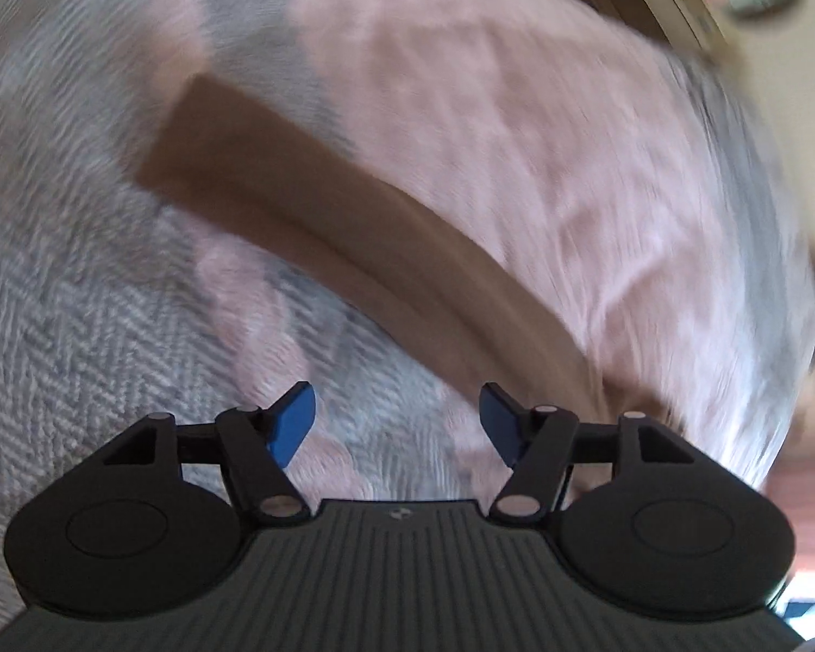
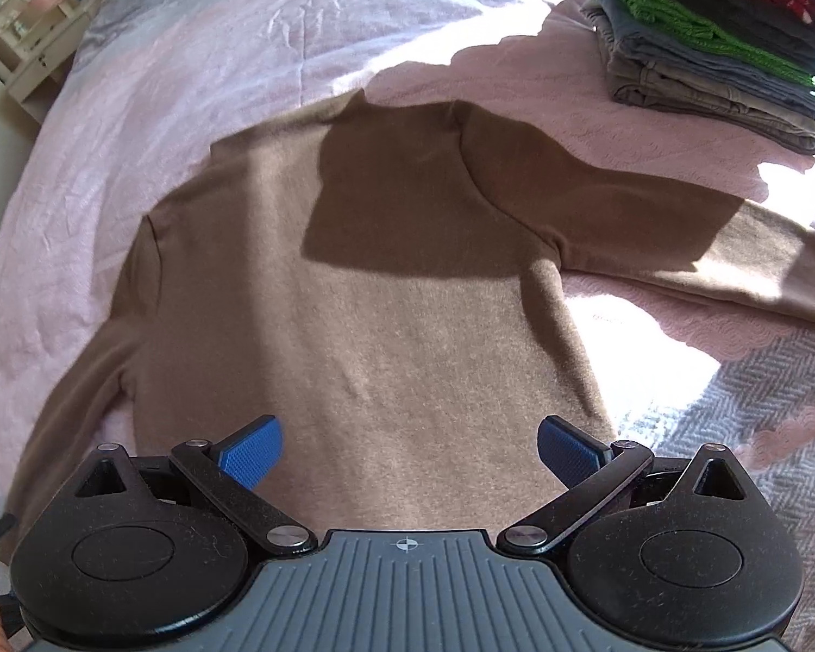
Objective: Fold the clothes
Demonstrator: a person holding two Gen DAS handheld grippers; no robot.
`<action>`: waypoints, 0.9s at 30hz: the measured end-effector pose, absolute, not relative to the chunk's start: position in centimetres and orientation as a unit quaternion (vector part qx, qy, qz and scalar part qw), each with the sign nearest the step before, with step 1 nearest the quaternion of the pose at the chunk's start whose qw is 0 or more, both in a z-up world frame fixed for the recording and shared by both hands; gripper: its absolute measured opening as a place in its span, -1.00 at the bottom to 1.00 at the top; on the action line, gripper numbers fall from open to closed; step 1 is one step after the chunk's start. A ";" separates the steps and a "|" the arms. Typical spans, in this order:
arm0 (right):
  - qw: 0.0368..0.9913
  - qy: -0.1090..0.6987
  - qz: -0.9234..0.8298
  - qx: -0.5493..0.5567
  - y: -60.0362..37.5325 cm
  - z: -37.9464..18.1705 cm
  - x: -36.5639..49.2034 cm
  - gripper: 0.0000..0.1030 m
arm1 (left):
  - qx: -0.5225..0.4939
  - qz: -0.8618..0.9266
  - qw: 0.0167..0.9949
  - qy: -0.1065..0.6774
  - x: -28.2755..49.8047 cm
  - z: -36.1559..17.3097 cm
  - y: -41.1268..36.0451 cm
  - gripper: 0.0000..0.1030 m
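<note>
A tan sweater [image 2: 375, 293] lies flat on the bed, neck away from me, both sleeves spread out to the sides. My right gripper [image 2: 407, 451] is open and empty, hovering over the sweater's hem. In the blurred left wrist view one tan sleeve [image 1: 320, 217] runs diagonally across the bedding. My left gripper [image 1: 396, 418] is open and empty, just short of that sleeve.
The bed has a pink cover [image 2: 190, 54] and a grey herringbone blanket [image 2: 777, 413], which also shows in the left wrist view [image 1: 81, 299]. A stack of folded clothes [image 2: 717, 32] stands at the far right. A white shelf [image 2: 32, 27] stands beyond the bed's far left.
</note>
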State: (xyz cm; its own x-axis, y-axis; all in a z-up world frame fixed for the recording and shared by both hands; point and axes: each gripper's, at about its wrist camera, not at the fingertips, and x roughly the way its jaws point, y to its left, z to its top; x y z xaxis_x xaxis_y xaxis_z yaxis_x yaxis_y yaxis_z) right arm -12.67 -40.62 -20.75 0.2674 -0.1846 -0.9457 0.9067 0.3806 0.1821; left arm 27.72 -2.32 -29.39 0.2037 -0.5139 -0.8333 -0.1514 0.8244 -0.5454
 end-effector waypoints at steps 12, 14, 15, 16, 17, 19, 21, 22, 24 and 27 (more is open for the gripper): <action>0.687 0.492 -0.365 0.391 -40.4 -26.2 -12.5 0.99 | -0.432 -0.039 0.725 0.535 29.4 -34.6 2.3 -0.92; 0.689 0.487 -0.367 0.391 -40.9 -26.1 -13.3 0.99 | -0.416 -0.047 0.745 0.519 29.7 -34.0 1.5 -0.98; 0.690 0.485 -0.369 0.392 -41.2 -26.1 -13.7 0.99 | -0.406 -0.054 0.759 0.506 29.7 -33.2 1.1 -0.99; 0.691 0.482 -0.370 0.392 -41.4 -26.0 -14.1 0.99 | -0.392 -0.066 0.777 0.489 29.8 -32.1 0.5 -0.99; 0.691 0.480 -0.371 0.392 -41.7 -26.0 -14.5 0.99 | -0.372 -0.084 0.797 0.468 29.9 -30.7 -0.2 -0.99; 0.693 0.475 -0.374 0.393 -42.2 -25.9 -15.3 0.99 | -0.334 -0.126 0.833 0.423 29.8 -27.5 -2.0 -0.99; 0.695 0.470 -0.377 0.393 -42.7 -25.8 -16.1 0.99 | -0.303 -0.187 0.857 0.373 29.2 -23.6 -4.8 -0.99; 0.696 0.467 -0.378 0.394 -43.0 -25.8 -16.5 0.99 | -0.286 -0.224 0.863 0.350 28.6 -21.7 -6.4 -0.99; 0.695 0.458 -0.386 0.397 -43.6 -25.6 -17.5 0.99 | -0.253 -0.313 0.861 0.310 26.8 -18.0 -10.4 -0.99; 0.691 0.439 -0.405 0.407 -44.8 -25.1 -19.2 0.99 | -0.219 -0.462 0.811 0.283 22.6 -14.1 -17.4 -0.98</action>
